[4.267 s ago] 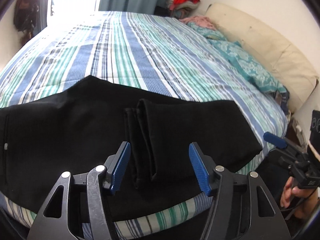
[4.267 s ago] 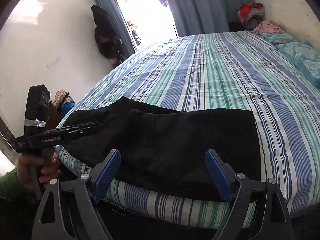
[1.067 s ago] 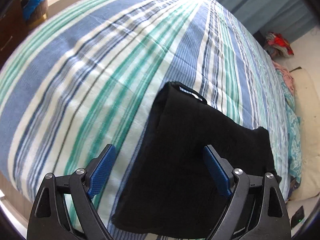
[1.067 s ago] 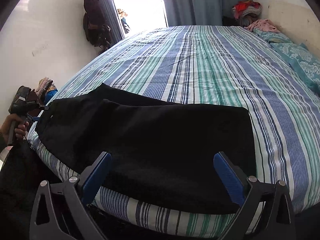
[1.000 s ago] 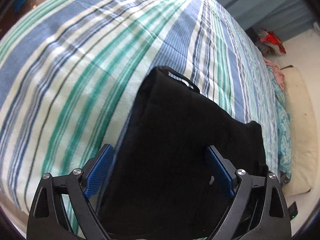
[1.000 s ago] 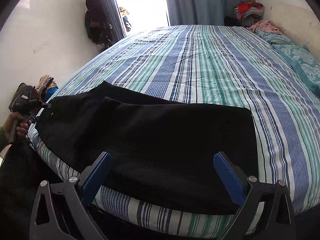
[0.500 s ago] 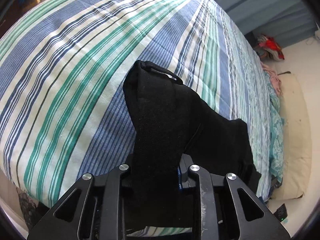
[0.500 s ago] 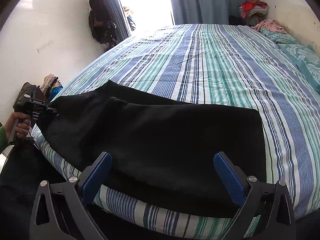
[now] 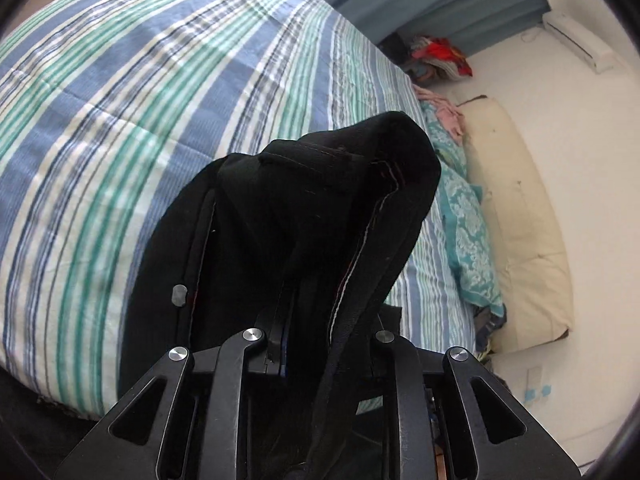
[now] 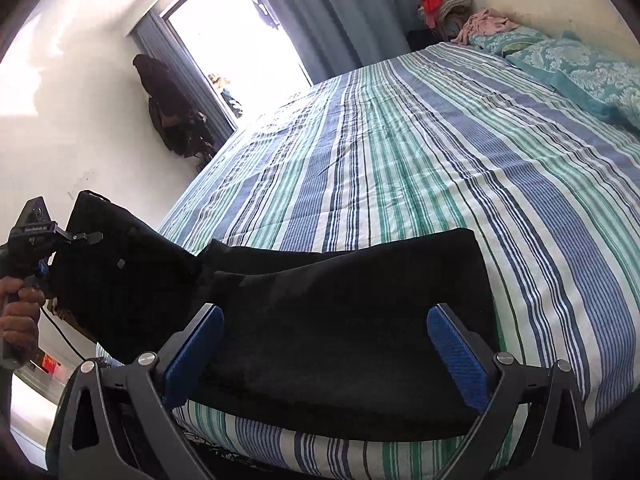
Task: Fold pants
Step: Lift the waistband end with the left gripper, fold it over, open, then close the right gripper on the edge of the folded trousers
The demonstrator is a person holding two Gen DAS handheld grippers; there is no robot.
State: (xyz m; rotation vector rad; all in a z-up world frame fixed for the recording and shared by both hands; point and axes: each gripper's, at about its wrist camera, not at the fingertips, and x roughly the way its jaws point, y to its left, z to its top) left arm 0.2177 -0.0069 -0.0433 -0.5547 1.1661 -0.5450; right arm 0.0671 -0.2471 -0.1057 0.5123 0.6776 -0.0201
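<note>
The black fabric pants [image 10: 340, 312] lie along the near edge of the bed with the blue, green and white striped cover [image 10: 420, 160]. Their waist end is lifted off the bed, and the other part lies flat on the cover.

The left gripper [image 9: 320, 344], a black two-finger tool with blue pads, is closing on the waist end of the pants. The thick folded cloth fills the space between its fingers and stands up in front of it in a tall bunch, with the seam lines and a small grey button visible. Its jaws are pressed on the cloth from both sides. In the right wrist view this gripper [image 10: 86, 237] is at the far left, held by the person's hand [image 10: 18, 312], and the cloth hangs from it above the bed corner.

The right gripper [image 10: 324, 344], of the same kind, has its jaws wide apart. The flat part of the pants is just in front of it, between and under its two blue pads [image 10: 456, 356], but the pads do not press on the cloth.

Beyond the left gripper, to its right, a turquoise patterned pillow [image 9: 468, 220] lies against a long cream cushion [image 9: 520, 220] by the white wall.
</note>
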